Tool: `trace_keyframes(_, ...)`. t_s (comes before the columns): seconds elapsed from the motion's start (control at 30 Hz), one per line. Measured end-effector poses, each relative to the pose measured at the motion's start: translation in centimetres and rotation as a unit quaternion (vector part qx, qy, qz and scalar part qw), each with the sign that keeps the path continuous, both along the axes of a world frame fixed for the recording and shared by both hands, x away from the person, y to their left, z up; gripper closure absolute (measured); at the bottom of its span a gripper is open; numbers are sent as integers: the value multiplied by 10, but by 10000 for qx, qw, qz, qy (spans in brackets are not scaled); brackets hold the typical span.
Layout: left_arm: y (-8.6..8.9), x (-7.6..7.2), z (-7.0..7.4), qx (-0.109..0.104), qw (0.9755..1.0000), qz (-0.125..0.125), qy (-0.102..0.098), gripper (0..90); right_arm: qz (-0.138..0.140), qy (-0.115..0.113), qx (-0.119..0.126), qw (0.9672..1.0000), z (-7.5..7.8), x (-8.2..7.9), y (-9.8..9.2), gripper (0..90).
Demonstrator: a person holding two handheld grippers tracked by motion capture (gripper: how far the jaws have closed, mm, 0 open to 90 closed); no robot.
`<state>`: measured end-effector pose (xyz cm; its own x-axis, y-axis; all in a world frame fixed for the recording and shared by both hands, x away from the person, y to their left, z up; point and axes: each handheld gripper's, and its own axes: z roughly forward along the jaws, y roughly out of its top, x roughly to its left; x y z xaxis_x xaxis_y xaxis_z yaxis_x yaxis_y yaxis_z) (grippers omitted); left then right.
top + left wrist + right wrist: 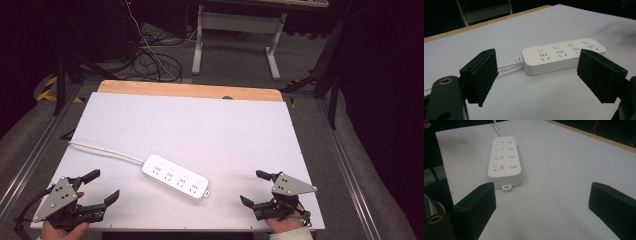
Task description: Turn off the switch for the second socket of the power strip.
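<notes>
Nearest the table's front edge, the left gripper [102,186] and the right gripper [252,187] sit low over the white table [210,120], one at each front corner, both with jaws spread wide and nothing between them. Neither touches anything; each is well apart from the power strip [175,176], which lies flat between them, a little forward of the hands and left of centre.

To my eye this is the very start: the approach has not begun, and the next move calls for one gripper to travel inward and line its open jaws across the strip's narrow width, or come down on one of its buttons [512,166].

The strip's long axis runs on a diagonal, from far-left to near-right. Its cable [102,150] leaves the far-left end and trails off toward the table's left edge; the end with the small hanging tab [506,187] points toward the right gripper. Sockets face up.
</notes>
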<state>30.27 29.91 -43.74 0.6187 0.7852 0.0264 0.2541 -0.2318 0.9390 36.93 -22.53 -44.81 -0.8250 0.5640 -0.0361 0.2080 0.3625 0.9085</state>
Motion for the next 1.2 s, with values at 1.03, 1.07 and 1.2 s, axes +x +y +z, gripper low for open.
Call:
trace_keyframes(1.03, -6, 12, 24, 23, 9997, -112, 196, 228, 30, -7, 9, 10000, 0, 0, 1, 91)
trace_keyframes(1.07, -7, 13, 26, 42, 9998, -122, 180, 234, 28, 0, 18, 10000, 0, 0, 2, 91)
trace_keyframes(1.2, -14, 17, 32, 198, 9996, -153, 110, 273, 34, 5, 11, 10000, 0, 0, 2, 91)
